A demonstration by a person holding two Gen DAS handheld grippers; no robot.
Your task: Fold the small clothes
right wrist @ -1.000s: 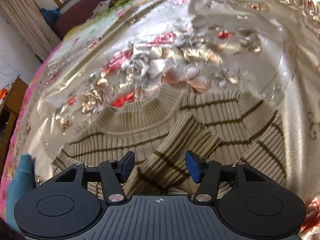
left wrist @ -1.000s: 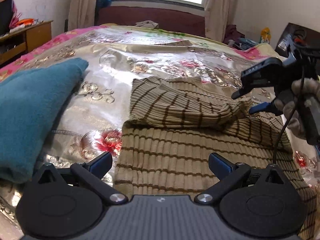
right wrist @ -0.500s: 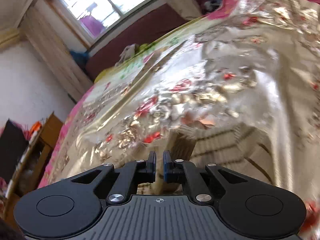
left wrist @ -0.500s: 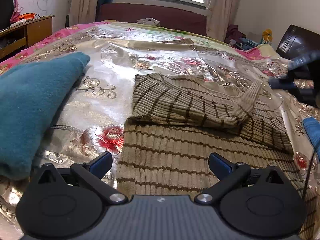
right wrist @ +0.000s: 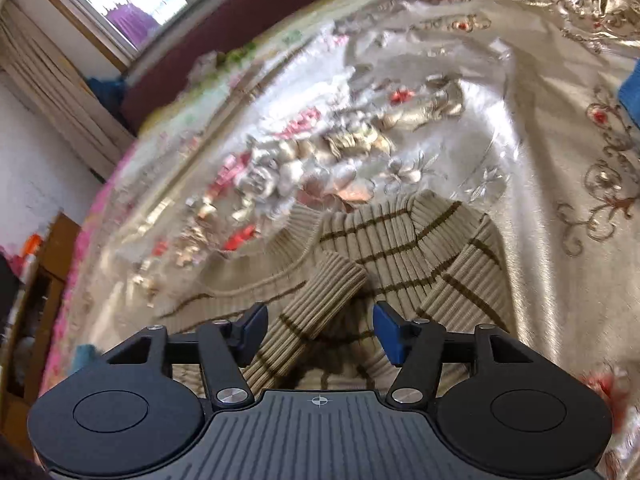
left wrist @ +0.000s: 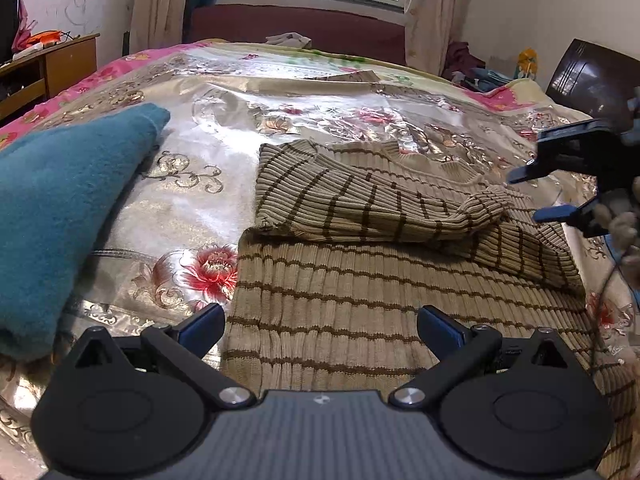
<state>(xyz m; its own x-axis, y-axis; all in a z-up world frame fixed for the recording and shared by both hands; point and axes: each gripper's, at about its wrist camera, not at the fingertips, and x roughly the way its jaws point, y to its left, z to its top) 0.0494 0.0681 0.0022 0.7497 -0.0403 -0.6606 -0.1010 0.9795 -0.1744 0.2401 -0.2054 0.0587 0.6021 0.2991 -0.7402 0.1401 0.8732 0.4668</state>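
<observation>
The striped ribbed sweater lies flat on the shiny floral bedspread, filling the centre and lower right of the left wrist view, its hem toward the bottom of the frame and its neckline toward the top. One sleeve is folded across the chest, its long axis running from left of centre to right of centre, the cuff ending at the right. The right gripper hangs at the right edge of that view, just beside the cuff, fingers apart and holding nothing. In the right wrist view the cuffed sleeve runs up from the bottom centre, passing between the spread fingers of the right gripper without being pinched. The left gripper hovers over the hem, fingers wide apart and empty. The right one is clearly nearer the sleeve; the left is better placed for the hem. A folded teal blanket sits at left.
</observation>
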